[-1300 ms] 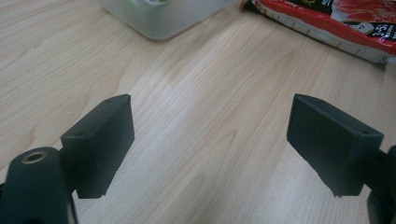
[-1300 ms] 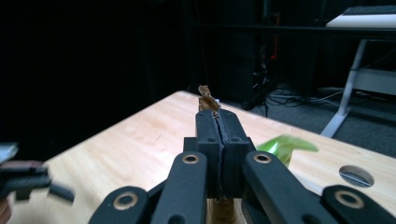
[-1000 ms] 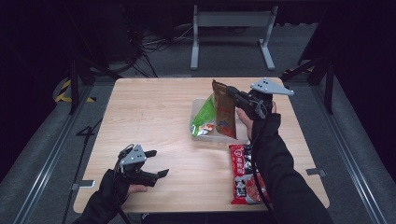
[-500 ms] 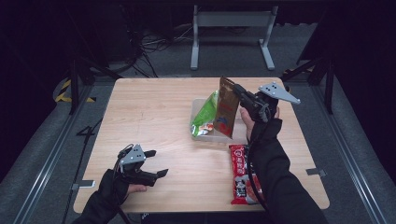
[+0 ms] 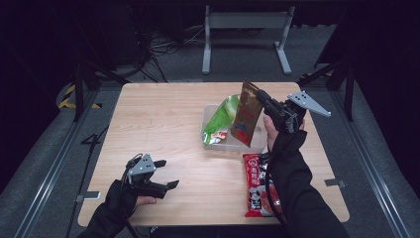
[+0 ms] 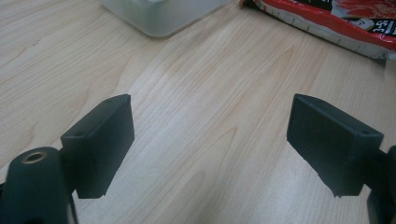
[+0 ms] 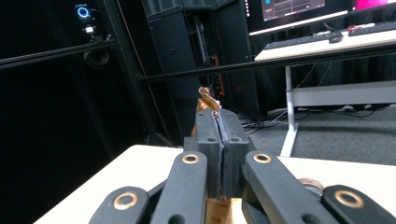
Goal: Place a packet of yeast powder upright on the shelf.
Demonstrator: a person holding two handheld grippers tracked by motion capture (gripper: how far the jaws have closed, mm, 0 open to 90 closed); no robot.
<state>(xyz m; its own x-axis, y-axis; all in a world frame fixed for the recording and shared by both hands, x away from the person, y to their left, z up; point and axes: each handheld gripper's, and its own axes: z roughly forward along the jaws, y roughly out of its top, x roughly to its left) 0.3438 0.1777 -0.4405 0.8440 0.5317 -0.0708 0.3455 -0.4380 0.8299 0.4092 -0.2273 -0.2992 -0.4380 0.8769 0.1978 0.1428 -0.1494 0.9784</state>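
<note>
The wooden table (image 5: 163, 129) is the biggest thing here. On it, at about 1 o'clock from the middle, sits a clear plastic tub (image 5: 214, 142). A green snack bag (image 5: 219, 118) leans in the tub and pokes out over the rim. At 5 o'clock, just beside the tub, lies a red snack bag (image 5: 256, 186), flat on the wood.

The right gripper (image 5: 265, 100) has its jaws pressed together on the top corner of a brown snack bag (image 5: 246, 115). The bag hangs down over the tub, tilted, with its bottom end near the green bag.

The left gripper (image 5: 166, 173) rests at 7 o'clock on the table. Its jaws are wide apart with nothing in them.

What could go wrong? The pinch is only on a thin corner, so the brown bag could slip out and drop. It could bump the green bag and push it out of the tub. If it goes down crooked, it could catch on the rim and tip the tub.
</note>
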